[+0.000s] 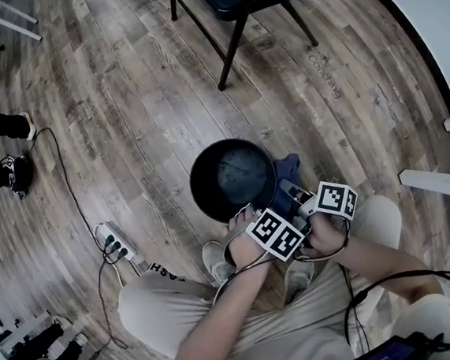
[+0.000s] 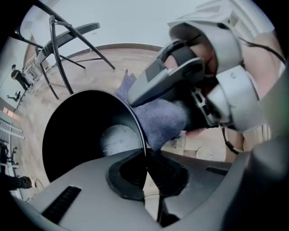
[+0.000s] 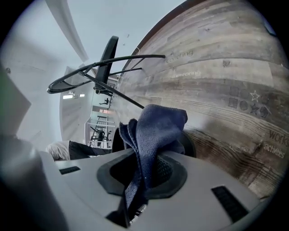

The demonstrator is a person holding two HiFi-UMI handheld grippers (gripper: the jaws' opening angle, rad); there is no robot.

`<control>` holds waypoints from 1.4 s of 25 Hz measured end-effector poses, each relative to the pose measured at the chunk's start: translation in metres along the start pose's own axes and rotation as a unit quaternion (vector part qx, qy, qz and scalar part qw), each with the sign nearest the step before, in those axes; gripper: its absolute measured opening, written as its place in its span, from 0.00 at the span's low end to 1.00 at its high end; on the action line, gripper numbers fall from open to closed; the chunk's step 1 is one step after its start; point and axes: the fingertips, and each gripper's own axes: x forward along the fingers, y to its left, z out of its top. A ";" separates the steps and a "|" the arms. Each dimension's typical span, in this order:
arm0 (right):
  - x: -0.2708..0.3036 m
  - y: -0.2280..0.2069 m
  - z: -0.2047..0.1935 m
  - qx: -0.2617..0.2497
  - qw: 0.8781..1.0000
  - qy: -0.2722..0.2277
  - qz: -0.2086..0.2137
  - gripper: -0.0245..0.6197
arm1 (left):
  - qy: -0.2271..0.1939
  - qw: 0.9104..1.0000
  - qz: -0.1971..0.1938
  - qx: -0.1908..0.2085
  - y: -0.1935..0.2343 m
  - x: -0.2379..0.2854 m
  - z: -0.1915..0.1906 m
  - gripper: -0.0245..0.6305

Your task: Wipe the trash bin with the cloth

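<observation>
Left gripper view: left claw (image 2: 145, 158) pinches trash bin (image 2: 72, 131) rim; right claw (image 3: 146, 169) clamps cloth (image 3: 159, 127).

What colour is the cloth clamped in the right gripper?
The cloth is dark blue, shown best in the right gripper view.

Left claw (image 2: 145, 158) points down, clamped on the black round bin (image 2: 63, 135) rim. Right claw (image 3: 144, 164) clamps the dark blue cloth (image 3: 158, 126).

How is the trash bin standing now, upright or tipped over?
Upright. In the head view the round mouth of the trash bin faces up toward the camera, and its bottom shows inside.
</observation>
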 end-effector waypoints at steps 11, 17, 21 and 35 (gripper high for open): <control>0.082 -0.122 0.009 -0.003 0.990 0.078 -0.116 0.12 | -0.047 0.994 -0.034 -0.088 -0.001 0.004 0.030 0.06; 0.109 -0.164 0.022 -0.047 0.985 0.079 -0.148 0.13 | -0.081 0.990 -0.039 -0.105 -0.013 -0.001 0.053 0.17; 0.091 -0.156 0.025 -0.047 0.982 0.072 -0.171 0.13 | -0.076 0.995 -0.029 -0.064 -0.025 -0.003 0.048 0.36; -0.034 -0.027 0.020 -0.010 0.996 0.019 -0.082 0.13 | -0.006 1.000 -0.008 0.005 0.019 -0.040 -0.014 0.35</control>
